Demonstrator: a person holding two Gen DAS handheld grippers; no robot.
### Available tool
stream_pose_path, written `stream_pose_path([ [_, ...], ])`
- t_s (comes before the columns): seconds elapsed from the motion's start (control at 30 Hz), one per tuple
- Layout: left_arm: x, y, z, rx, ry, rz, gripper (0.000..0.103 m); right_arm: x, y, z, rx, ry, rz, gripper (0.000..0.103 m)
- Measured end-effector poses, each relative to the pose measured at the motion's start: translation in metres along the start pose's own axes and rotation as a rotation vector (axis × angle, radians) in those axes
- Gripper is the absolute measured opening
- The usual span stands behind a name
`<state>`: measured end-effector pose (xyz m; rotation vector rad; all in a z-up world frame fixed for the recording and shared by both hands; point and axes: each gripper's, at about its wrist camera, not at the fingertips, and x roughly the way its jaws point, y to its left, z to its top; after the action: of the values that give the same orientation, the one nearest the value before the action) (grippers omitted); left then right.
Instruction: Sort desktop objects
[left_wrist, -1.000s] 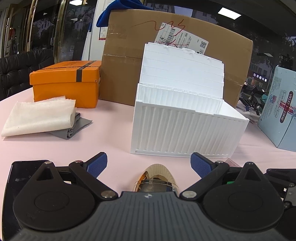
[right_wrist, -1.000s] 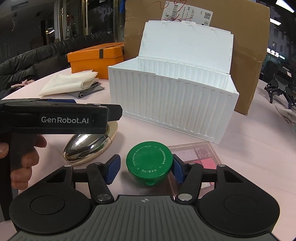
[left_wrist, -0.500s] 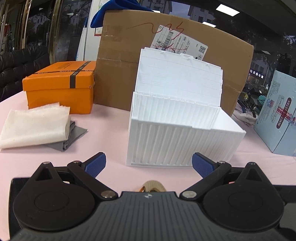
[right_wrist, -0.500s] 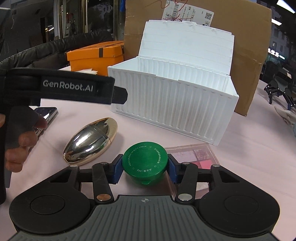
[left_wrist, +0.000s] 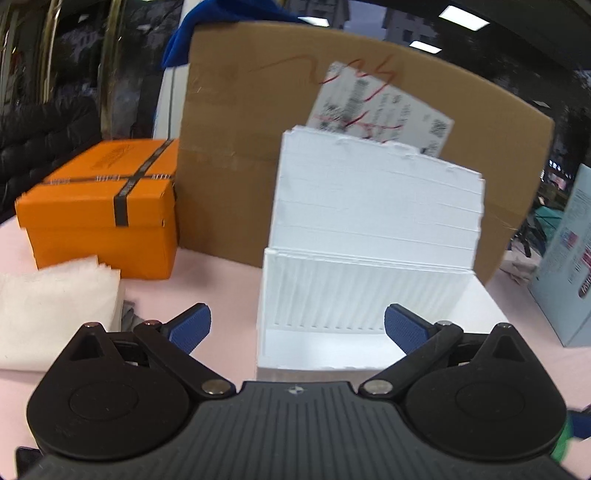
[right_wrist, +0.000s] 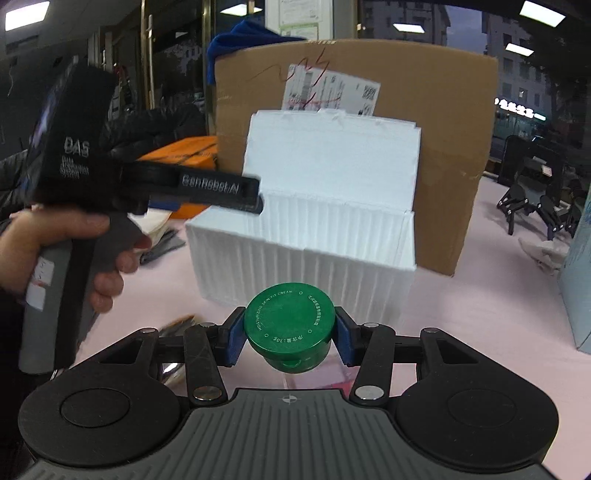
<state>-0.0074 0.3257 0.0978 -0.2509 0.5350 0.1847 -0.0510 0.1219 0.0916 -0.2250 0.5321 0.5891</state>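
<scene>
My right gripper (right_wrist: 290, 332) is shut on a round green cream jar (right_wrist: 290, 325) and holds it above the pink table, just in front of the white ribbed storage box (right_wrist: 306, 243). The box stands with its lid (right_wrist: 332, 155) raised. In the left wrist view my left gripper (left_wrist: 297, 326) is open and empty, its blue pads (left_wrist: 190, 326) spread wide over the white box (left_wrist: 354, 291). The right wrist view shows the left gripper (right_wrist: 255, 201) from the side, held by a hand (right_wrist: 92, 240), its tip at the box's left rim. A shiny oval object (right_wrist: 171, 369) peeks out below the right gripper.
A big cardboard carton (left_wrist: 258, 155) stands behind the white box. An orange box (left_wrist: 99, 206) and folded white and grey cloths (left_wrist: 55, 302) lie at the left. A light blue box (left_wrist: 569, 266) stands at the right. Under the jar lies a clear case with pink contents (right_wrist: 317, 376).
The right gripper has closed on the green jar and lifted it off the table. The left gripper has risen and moved forward over the white box, away from the shiny oval object.
</scene>
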Motion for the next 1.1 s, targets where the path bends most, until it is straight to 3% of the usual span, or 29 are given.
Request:
stream_pose_path([
  [0.13,0.019,0.016,0.000,-0.078,0.042,-0.012,0.086,0.005,-0.019,0.024,0.052,-0.032,-0.009,0.046],
  [0.27,0.037,0.020,0.004,-0.092,0.081,-0.031,0.063,0.014,-0.034,0.039,0.103,-0.047,-0.021,0.046],
  [0.47,0.061,0.013,0.010,-0.014,0.166,-0.032,0.037,0.028,-0.045,0.044,0.106,-0.035,-0.058,0.046],
  [0.6,0.062,0.009,0.008,0.064,0.159,-0.007,0.025,0.034,-0.053,0.043,0.118,-0.027,-0.068,0.046],
  [0.77,0.058,0.003,0.001,0.168,0.138,-0.001,0.022,0.042,-0.058,0.042,0.130,-0.014,-0.065,0.046],
  [0.9,0.054,-0.004,-0.004,0.199,0.127,-0.073,0.021,0.044,-0.060,0.041,0.140,-0.009,-0.064,0.046],
  [1.1,0.037,-0.018,-0.016,0.238,0.119,-0.080,0.021,0.040,-0.067,0.037,0.162,-0.002,-0.078,0.046],
])
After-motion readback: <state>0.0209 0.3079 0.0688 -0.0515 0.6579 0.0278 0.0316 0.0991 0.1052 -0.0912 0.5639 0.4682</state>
